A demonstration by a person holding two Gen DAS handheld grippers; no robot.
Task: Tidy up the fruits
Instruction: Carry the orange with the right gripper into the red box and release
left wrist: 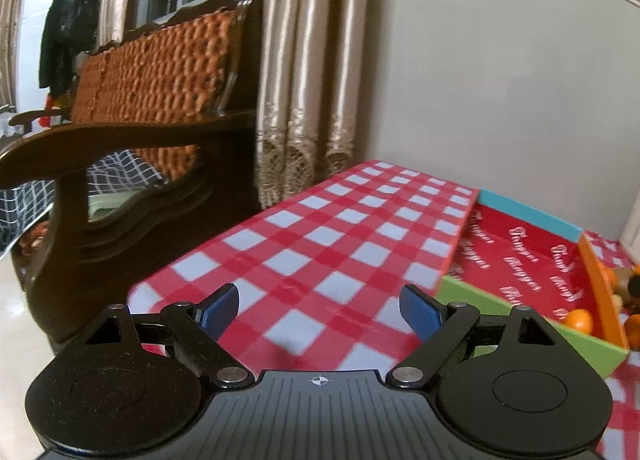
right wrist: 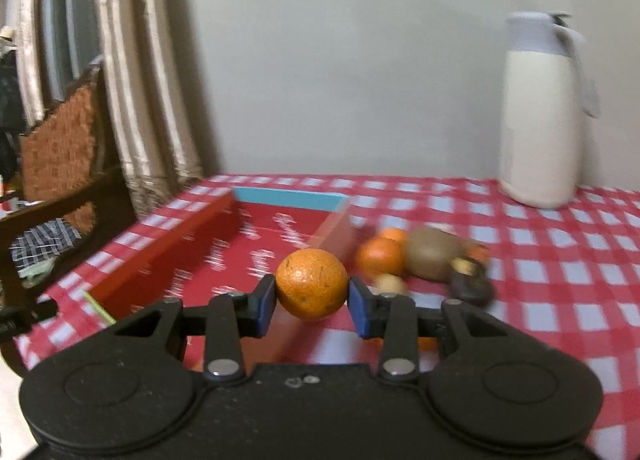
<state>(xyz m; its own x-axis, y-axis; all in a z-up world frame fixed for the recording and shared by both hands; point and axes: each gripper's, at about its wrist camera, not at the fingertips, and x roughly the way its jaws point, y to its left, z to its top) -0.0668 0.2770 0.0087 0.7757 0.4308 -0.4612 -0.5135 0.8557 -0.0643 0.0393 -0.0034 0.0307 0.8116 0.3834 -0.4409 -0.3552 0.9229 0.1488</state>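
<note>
My right gripper [right wrist: 312, 300] is shut on an orange [right wrist: 311, 283] and holds it above the table, near the right wall of a shallow red box [right wrist: 276, 228] with coloured walls. A pile of fruit lies right of the box: more oranges [right wrist: 380, 256], a brown kiwi [right wrist: 434, 258] and a dark fruit [right wrist: 472, 286]. My left gripper [left wrist: 320, 314] is open and empty over the checked tablecloth, left of the box [left wrist: 520, 260]. An orange [left wrist: 579, 320] shows inside the box's near right corner in the left wrist view.
A red and white checked tablecloth [left wrist: 312, 244] covers the table. A white thermos jug [right wrist: 540, 112] stands at the back right. A dark wooden bench [left wrist: 132, 108] and curtains [left wrist: 308, 72] stand left of the table, a grey wall behind.
</note>
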